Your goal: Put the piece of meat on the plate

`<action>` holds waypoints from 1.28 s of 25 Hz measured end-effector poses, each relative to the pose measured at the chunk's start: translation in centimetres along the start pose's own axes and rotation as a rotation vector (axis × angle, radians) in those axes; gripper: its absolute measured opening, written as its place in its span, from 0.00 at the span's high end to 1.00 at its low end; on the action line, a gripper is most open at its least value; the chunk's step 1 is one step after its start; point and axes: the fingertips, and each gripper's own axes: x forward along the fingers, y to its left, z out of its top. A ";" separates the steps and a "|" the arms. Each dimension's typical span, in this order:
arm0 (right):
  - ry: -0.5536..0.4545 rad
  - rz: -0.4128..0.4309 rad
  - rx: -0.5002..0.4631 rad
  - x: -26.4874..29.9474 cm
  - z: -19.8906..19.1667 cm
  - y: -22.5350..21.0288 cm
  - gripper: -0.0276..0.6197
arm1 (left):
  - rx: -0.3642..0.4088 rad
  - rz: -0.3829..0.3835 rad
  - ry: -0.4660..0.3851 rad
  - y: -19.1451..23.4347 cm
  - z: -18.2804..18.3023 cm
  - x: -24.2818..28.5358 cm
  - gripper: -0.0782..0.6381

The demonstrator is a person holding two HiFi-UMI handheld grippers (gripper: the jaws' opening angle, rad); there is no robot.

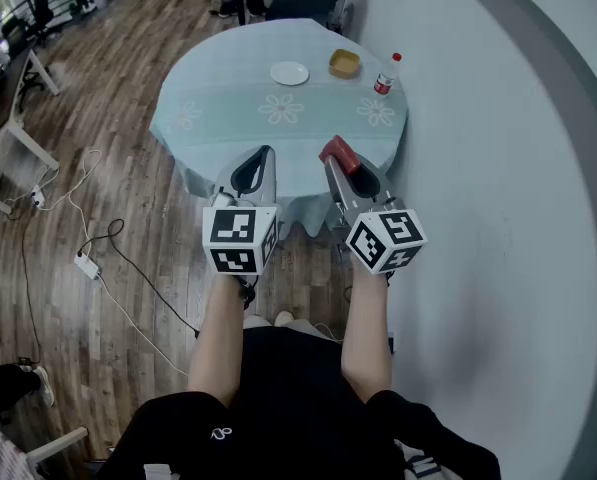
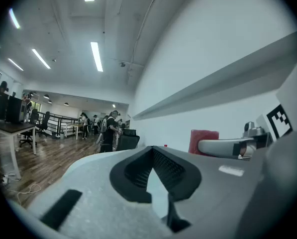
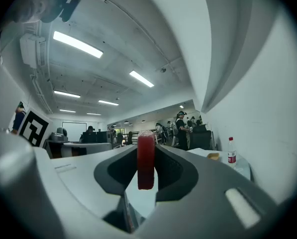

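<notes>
A flat red piece of meat (image 1: 336, 152) stands on edge between the jaws of my right gripper (image 1: 338, 158), which is shut on it above the near edge of the round table. In the right gripper view the meat (image 3: 146, 159) fills the gap between the jaws. The white plate (image 1: 289, 72) sits empty on the far side of the table. My left gripper (image 1: 265, 154) hovers beside the right one, jaw tips together and holding nothing. In the left gripper view the meat (image 2: 203, 139) shows at the right.
The table (image 1: 228, 103) has a pale blue flowered cloth. A yellow bowl (image 1: 344, 63) and a red-labelled bottle (image 1: 385, 76) stand right of the plate. A white wall runs along the right. Cables and a power strip (image 1: 86, 265) lie on the wood floor.
</notes>
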 end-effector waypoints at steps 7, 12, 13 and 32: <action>-0.003 0.004 0.034 -1.1 -0.2 -1.1 0.80 | -0.005 0.001 0.009 -1.7 -0.7 0.1 0.90; -0.013 0.022 0.048 -1.7 -0.2 -1.8 0.80 | 0.002 0.010 0.001 -2.5 -0.8 0.2 0.90; -0.016 0.027 0.051 -1.9 -0.2 -1.9 0.80 | 0.003 0.013 0.000 -2.6 -0.8 0.1 0.90; -0.034 0.082 0.120 3.6 -1.2 -4.5 0.80 | 0.013 0.100 -0.004 2.3 -1.2 2.6 0.90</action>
